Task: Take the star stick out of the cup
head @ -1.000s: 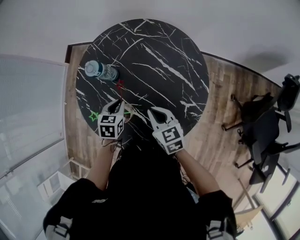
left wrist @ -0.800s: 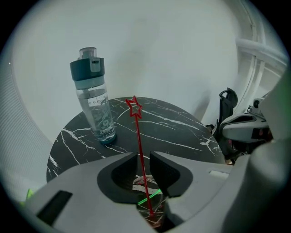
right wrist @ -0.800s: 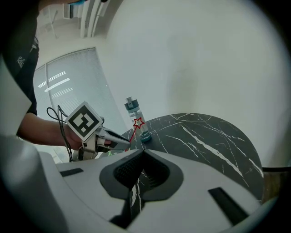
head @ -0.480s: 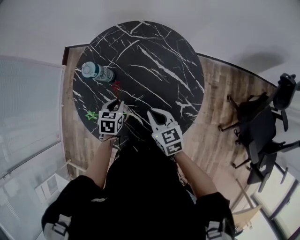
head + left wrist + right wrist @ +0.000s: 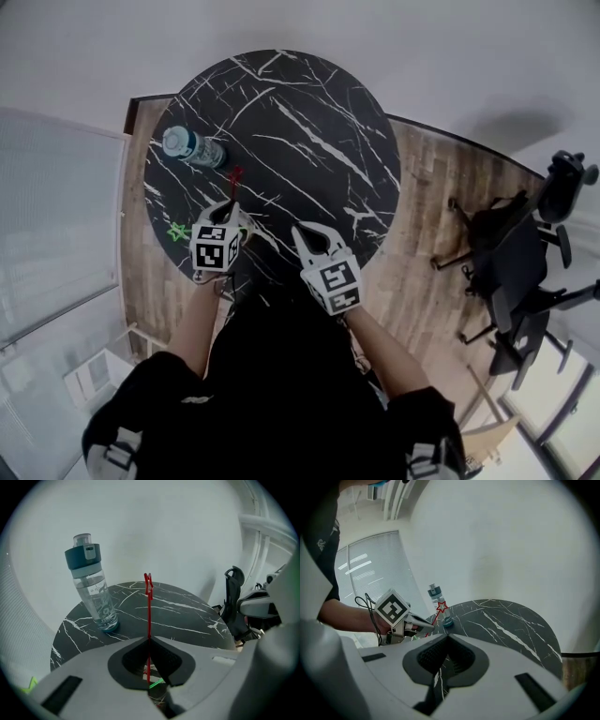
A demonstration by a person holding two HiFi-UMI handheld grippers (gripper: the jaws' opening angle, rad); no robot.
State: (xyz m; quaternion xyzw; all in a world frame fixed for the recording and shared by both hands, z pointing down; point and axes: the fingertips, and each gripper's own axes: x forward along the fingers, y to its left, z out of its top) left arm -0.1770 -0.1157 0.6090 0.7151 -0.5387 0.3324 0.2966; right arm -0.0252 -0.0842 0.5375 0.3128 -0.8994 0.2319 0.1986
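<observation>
My left gripper (image 5: 149, 641) is shut on the thin stem of a red star stick (image 5: 148, 606), which rises upright from the jaws to its star. In the head view the left gripper (image 5: 231, 206) is over the table's near left part, with the red star (image 5: 234, 176) just beyond its tip. A green star stick (image 5: 178, 232) sticks out to its left, and its stem (image 5: 157, 682) shows below the jaws. The cup is hidden under the gripper. My right gripper (image 5: 302, 234) hovers beside it, jaws shut on nothing (image 5: 447, 637).
A clear water bottle (image 5: 192, 148) with a teal cap stands upright at the far left of the round black marble table (image 5: 309, 122). Office chairs (image 5: 525, 253) stand on the wooden floor to the right. A pale wall and blinds lie to the left.
The head camera has shifted a little. Both grippers keep about the same place over the table, and the left one still holds the red star stick.
</observation>
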